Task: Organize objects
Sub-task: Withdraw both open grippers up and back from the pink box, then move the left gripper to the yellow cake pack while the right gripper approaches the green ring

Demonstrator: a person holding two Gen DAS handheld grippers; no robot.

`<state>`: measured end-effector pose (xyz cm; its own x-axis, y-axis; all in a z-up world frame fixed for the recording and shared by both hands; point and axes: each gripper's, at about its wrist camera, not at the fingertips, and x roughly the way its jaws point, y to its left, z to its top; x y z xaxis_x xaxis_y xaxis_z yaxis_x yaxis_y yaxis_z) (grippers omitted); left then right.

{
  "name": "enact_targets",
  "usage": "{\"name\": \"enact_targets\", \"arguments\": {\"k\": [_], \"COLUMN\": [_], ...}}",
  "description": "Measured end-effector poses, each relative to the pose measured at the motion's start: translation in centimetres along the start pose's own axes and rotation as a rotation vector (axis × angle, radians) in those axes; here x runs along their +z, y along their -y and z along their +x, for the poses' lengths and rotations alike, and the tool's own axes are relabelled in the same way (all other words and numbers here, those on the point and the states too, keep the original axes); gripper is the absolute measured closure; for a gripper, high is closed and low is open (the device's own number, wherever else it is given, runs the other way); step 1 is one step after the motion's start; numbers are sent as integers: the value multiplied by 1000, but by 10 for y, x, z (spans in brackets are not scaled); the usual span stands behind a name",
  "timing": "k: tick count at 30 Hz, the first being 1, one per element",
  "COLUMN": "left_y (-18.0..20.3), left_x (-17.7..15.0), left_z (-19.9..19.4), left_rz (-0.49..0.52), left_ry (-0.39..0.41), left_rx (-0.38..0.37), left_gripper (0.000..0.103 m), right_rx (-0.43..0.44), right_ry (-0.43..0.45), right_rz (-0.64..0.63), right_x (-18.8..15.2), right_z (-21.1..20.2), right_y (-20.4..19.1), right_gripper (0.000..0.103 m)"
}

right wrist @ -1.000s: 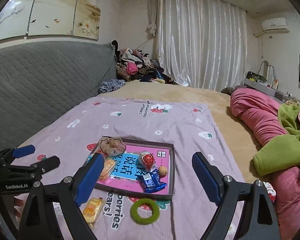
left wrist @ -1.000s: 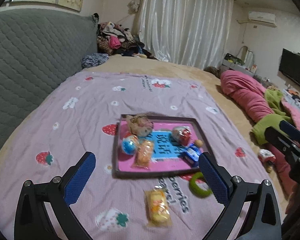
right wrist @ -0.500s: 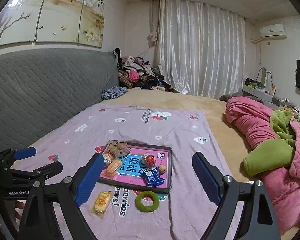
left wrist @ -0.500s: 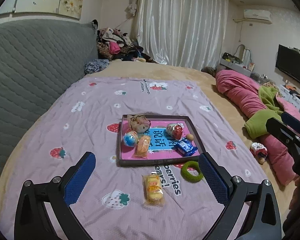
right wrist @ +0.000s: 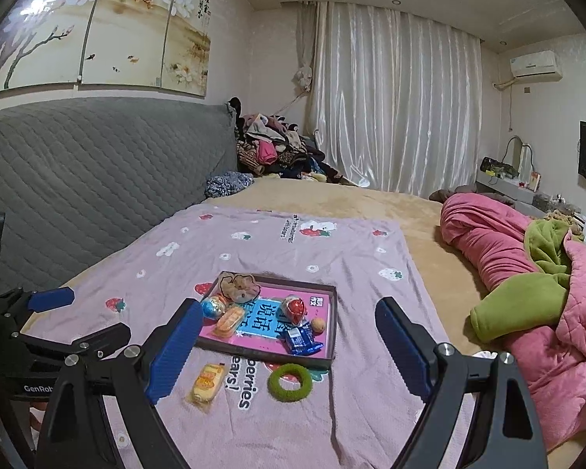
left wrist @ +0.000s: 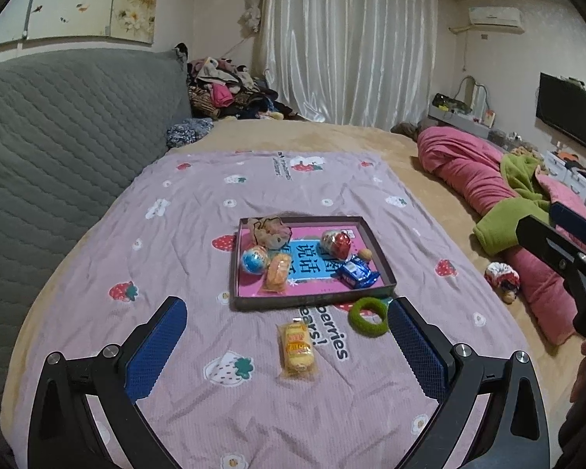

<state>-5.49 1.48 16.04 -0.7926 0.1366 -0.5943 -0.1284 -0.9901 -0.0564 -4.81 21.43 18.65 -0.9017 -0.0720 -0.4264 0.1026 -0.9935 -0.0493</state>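
A dark-rimmed tray [left wrist: 312, 301] with a pink floor lies on the strawberry-print blanket [left wrist: 175, 234]. It holds a scrunchie, a blue ball, an orange snack, a red-wrapped sweet, a blue packet and a small yellow ball. In front of it lie a yellow snack packet [left wrist: 296, 348] and a green ring [left wrist: 368, 315]. My left gripper [left wrist: 287, 306] hovers open and empty, back from the packet. My right gripper [right wrist: 289, 306] is also open and empty, with the tray [right wrist: 261, 353], packet [right wrist: 208, 383] and ring [right wrist: 290, 382] ahead of it.
A rolled pink and green quilt [left wrist: 500, 195] lies along the bed's right side, with a small stuffed toy [left wrist: 502, 275] beside it. The grey quilted headboard [left wrist: 58, 136] bounds the left. Clothes [right wrist: 273, 148] are piled at the far end by the curtain.
Both grippers have drawn back and risen, so the tray, packet and ring look smaller and farther off. Jaws stay wide; nothing was taken hold of.
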Motion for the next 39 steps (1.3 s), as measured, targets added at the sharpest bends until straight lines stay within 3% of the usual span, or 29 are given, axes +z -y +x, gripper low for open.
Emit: {"name": "enact_targets", "arguments": {"k": [24,39], "left_y": [4,2], "left_x": [-45,-61], "left_z": [17,52], "left_rz": [2,0], "left_ry": [-81,-149], "left_rx": [6,17], "left_gripper": [0,0], "right_rx": [7,13], "right_ry": [-81,-152], "right_rz": [-1,2], "right_x": [-42,-70], "right_z": [7,35], "right_y": [-4,-4], "right_gripper": [13,13]}}
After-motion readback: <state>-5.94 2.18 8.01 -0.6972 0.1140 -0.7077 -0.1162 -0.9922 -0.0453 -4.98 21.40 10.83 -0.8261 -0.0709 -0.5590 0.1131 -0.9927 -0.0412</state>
